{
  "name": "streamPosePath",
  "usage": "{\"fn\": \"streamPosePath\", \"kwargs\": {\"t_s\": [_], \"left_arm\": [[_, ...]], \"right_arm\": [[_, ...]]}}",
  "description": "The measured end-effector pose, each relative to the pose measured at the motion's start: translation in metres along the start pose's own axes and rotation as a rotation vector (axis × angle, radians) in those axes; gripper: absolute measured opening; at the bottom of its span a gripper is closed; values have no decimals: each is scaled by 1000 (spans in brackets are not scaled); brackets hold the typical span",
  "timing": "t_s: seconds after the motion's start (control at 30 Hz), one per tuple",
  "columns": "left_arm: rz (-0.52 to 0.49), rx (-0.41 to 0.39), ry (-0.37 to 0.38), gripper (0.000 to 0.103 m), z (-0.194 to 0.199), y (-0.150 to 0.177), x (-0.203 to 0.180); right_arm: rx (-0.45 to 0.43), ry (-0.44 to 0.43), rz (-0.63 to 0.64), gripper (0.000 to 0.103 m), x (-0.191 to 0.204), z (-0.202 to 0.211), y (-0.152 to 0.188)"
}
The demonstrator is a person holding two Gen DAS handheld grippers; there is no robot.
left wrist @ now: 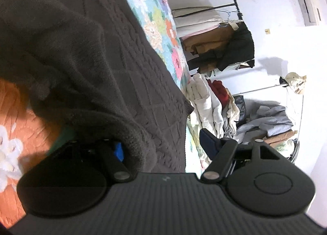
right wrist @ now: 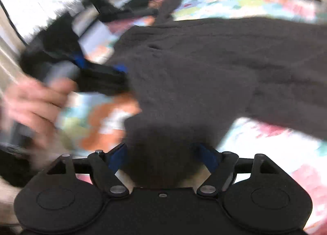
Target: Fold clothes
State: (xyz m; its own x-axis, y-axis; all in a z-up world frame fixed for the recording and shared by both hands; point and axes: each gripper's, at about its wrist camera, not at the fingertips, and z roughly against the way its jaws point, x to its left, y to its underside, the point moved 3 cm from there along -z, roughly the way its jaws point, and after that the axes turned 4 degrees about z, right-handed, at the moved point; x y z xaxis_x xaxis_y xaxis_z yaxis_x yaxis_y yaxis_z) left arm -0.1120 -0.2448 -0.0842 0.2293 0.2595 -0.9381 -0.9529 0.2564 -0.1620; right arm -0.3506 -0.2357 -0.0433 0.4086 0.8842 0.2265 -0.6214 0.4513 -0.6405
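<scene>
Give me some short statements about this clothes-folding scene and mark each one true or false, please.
1. The dark grey sweater lies on a floral quilt. True.
2. The right gripper is shut tight with nothing between its fingers. False: its jaws stand wide apart, with a fold of the sweater between them.
3. A clothes rack with hanging garments stands beside the bed. True.
4. The sweater is bright red. False: it is dark grey.
5. The left gripper is clamped on a white towel. False: its jaws are open at the sweater's edge, and fabric hides one finger.
6. A pile of folded laundry lies beyond the bed's edge. True.
</scene>
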Motion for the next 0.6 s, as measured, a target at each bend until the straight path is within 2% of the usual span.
{"fn": "streamPosePath", "kwargs": {"t_s": [0.1, 0.13, 0.17, 0.2, 0.23, 0.3, 0.4, 0.43, 0.5, 0.53, 0.57, 0.6], "left_arm": [[-48, -3, 1, 69, 2, 0, -5], [-73, -6, -21, 69, 5, -1, -8], [-100, -9, -45, 69, 8, -2, -10], [-126, -13, -70, 69, 10, -2, -12], [-152, -21, -99, 69, 14, -4, -14], [-197, -61, -154, 69, 24, -7, -16], [-252, -143, -212, 69, 48, -13, -19], [-253, -164, -219, 69, 56, -15, -17], [-180, -206, -204, 69, 69, -21, -9], [-110, -223, -182, 69, 74, -25, 0], [-34, -238, -157, 69, 78, -29, 10], [14, -262, -166, 69, 82, -32, 18]], "right_arm": [[-6, 254, 108, 81, -1, -14, 2], [-14, 323, 138, 77, -2, -18, 1], [-33, 327, 142, 69, -5, -16, -1], [-53, 330, 144, 42, -8, -13, -4], [-76, 326, 128, 9, -10, -6, -11], [-152, 359, 126, 10, -12, 13, -27], [-320, 463, 204, 10, -11, 55, -57], [-346, 481, 239, 10, -10, 66, -67], [-333, 488, 344, 11, -13, 71, -86], [-321, 489, 395, 11, -15, 72, -94], [-281, 484, 436, 11, -25, 61, -102], [-244, 475, 470, 11, -34, 50, -109]]}}
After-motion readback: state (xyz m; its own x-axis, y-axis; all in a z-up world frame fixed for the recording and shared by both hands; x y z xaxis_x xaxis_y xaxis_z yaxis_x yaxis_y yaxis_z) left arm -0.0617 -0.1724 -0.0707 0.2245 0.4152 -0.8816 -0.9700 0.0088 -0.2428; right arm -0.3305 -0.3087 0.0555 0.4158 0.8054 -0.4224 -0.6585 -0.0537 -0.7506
